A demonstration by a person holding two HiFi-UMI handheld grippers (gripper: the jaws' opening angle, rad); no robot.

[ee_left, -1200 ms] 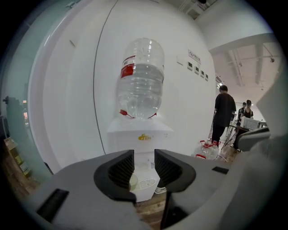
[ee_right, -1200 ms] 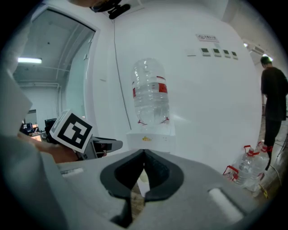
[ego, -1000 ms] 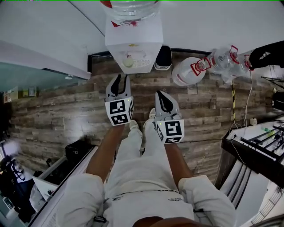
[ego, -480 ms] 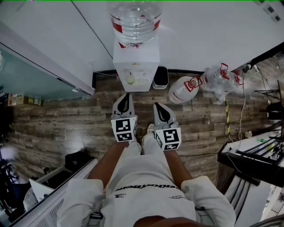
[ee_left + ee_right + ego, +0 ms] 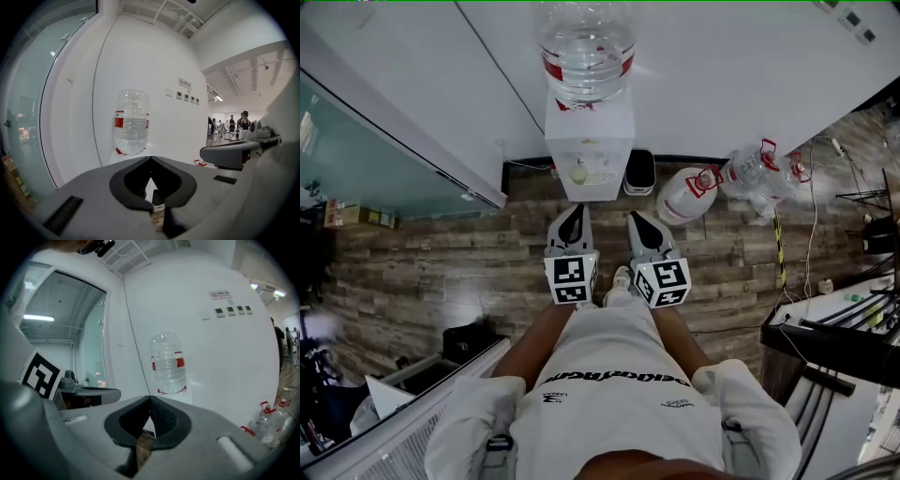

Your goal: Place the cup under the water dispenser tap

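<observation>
A white water dispenser (image 5: pixel 589 131) stands against the wall with a clear bottle (image 5: pixel 586 42) on top. A small pale round cup (image 5: pixel 578 173) sits in its tap recess. My left gripper (image 5: pixel 575 210) hangs just in front of the dispenser, jaws shut and empty. My right gripper (image 5: pixel 635 218) is beside it, also shut on nothing. In the left gripper view the shut tips (image 5: pixel 151 158) point at the bottle (image 5: pixel 131 122). In the right gripper view the tips (image 5: pixel 150 398) sit below the bottle (image 5: pixel 168 364). The cup is hidden in both gripper views.
A black bin (image 5: pixel 639 173) stands right of the dispenser, with spare water bottles (image 5: pixel 692 195) lying further right. A glass partition (image 5: pixel 375 159) runs along the left. A dark desk with cables (image 5: pixel 834 328) is at the right. People stand far off (image 5: pixel 236 124).
Both grippers have risen and drawn closer together in front of the dispenser. The left jaws, slightly apart a second ago, are closed now. The head view has tilted up the wall.
</observation>
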